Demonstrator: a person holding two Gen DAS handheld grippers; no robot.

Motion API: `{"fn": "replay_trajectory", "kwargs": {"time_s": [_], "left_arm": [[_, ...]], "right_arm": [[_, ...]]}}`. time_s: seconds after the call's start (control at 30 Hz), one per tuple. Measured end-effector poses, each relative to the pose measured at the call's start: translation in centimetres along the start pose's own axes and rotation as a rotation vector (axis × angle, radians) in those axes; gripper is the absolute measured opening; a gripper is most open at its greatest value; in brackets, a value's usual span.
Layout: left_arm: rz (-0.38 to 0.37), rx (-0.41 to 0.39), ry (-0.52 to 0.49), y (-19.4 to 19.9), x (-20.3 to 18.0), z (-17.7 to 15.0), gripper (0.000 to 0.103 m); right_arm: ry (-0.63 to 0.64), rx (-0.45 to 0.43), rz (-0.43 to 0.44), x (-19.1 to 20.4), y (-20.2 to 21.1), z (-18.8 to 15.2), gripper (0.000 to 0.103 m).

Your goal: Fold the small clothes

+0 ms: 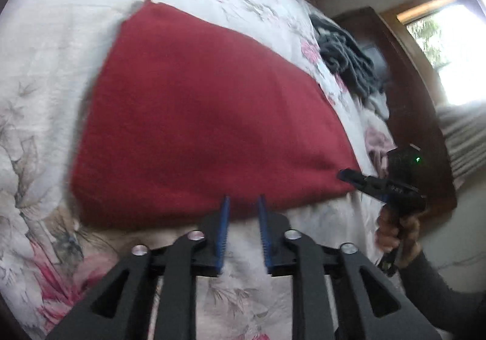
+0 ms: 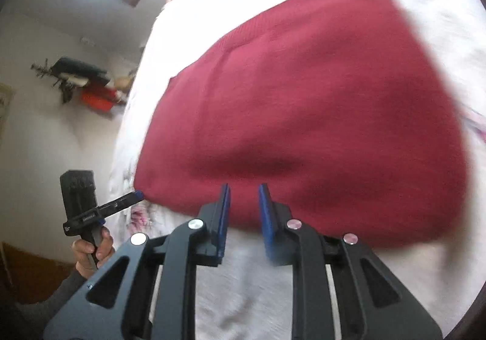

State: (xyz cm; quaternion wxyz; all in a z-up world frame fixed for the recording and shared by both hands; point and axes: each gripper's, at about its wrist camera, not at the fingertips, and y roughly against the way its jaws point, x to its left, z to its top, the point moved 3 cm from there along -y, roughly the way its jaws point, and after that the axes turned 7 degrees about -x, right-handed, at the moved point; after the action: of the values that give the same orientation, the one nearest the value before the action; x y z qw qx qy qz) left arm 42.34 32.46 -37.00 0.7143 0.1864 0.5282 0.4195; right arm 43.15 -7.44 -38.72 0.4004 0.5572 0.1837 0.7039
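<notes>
Jaws of the left gripper point(image 1: 243, 203) and right gripper point(image 2: 244, 191) stood spread, holding nothing, at the near edge of a red garment point(image 1: 194, 115) lying flat on the floral bed point(image 1: 39, 72).

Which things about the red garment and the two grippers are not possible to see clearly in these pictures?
- Red garment: type and layers unclear; motion blur in both views.
- Its underside: hidden against the floral bedsheet.
- Left gripper, right gripper: whether the fingertips touch the cloth; blur.
- Grey clothes pile: small, blurred.
</notes>
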Motion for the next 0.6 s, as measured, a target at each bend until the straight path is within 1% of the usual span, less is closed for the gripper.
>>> {"fn": "replay_trajectory", "kwargs": {"time_s": [0.03, 0.07, 0.1, 0.13, 0.17, 0.2, 0.23, 0.27, 0.3, 0.33, 0.4, 0.43, 0.47, 0.5, 0.53, 0.57, 0.6], "left_arm": [[0.043, 0.018, 0.036, -0.4, 1.4, -0.1, 0.031], [0.062, 0.031, 0.087, -0.8, 2.8, -0.2, 0.03], [0.047, 0.027, 0.144, -0.6, 4.0, -0.1, 0.028], [0.031, 0.016, 0.176, -0.3, 4.2, 0.2, 0.027], [0.033, 0.001, 0.184, 0.2, 4.3, 0.2, 0.029], [0.045, -0.018, 0.18, 1.0, 4.4, 0.2, 0.03], [0.044, -0.026, 0.19, 1.6, 4.6, 0.1, 0.033], [0.036, -0.026, 0.201, 2.0, 4.9, -0.1, 0.034], [0.031, -0.025, 0.213, 2.7, 5.2, -0.2, 0.033], [0.014, -0.031, 0.207, 3.3, 4.9, -0.1, 0.033], [-0.042, -0.058, 0.158, 5.0, 4.1, 0.5, 0.034], [-0.081, -0.089, 0.149, 5.3, 3.5, 1.3, 0.035], [-0.092, -0.104, 0.162, 5.4, 3.8, 1.8, 0.037], [-0.082, -0.109, 0.192, 5.0, 4.6, 2.3, 0.037], [-0.072, -0.099, 0.244, 4.2, 6.0, 2.7, 0.038], [-0.052, -0.081, 0.287, 3.4, 7.5, 2.8, 0.038], [-0.022, -0.062, 0.314, 2.8, 8.8, 2.7, 0.037]], "right_arm": [[-0.037, 0.011, -0.048, -2.6, 0.3, 0.5, 0.019], [-0.073, 0.015, -0.07, -4.3, 0.5, 0.6, 0.012], [-0.143, 0.009, -0.077, -7.1, 1.2, 0.8, 0.0], [-0.196, -0.013, -0.069, -8.6, 2.2, 0.9, 0.0], [-0.247, -0.048, -0.055, -9.1, 3.6, 1.0, 0.0], [-0.263, -0.069, -0.052, -9.6, 4.5, 1.0, 0.0], [-0.267, -0.096, -0.07, -9.8, 5.5, 1.3, 0.005], [-0.253, -0.114, -0.095, -9.7, 6.5, 1.6, 0.007], [-0.238, -0.117, -0.105, -9.3, 6.9, 1.5, 0.012], [-0.217, -0.124, -0.103, -8.7, 7.3, 1.5, 0.013], [-0.173, -0.128, -0.071, -6.5, 7.0, 1.7, 0.013], [-0.154, -0.139, -0.059, -5.6, 6.6, 2.1, 0.013], [-0.149, -0.151, -0.051, -5.4, 6.3, 2.5, 0.013], [-0.178, -0.153, -0.034, -5.5, 5.2, 3.2, 0.015], [-0.207, -0.145, -0.025, -6.1, 4.7, 3.6, 0.017], [-0.245, -0.122, -0.05, -7.1, 3.2, 3.8, 0.017], [-0.265, -0.107, -0.084, -7.7, 2.5, 4.0, 0.009]]}}
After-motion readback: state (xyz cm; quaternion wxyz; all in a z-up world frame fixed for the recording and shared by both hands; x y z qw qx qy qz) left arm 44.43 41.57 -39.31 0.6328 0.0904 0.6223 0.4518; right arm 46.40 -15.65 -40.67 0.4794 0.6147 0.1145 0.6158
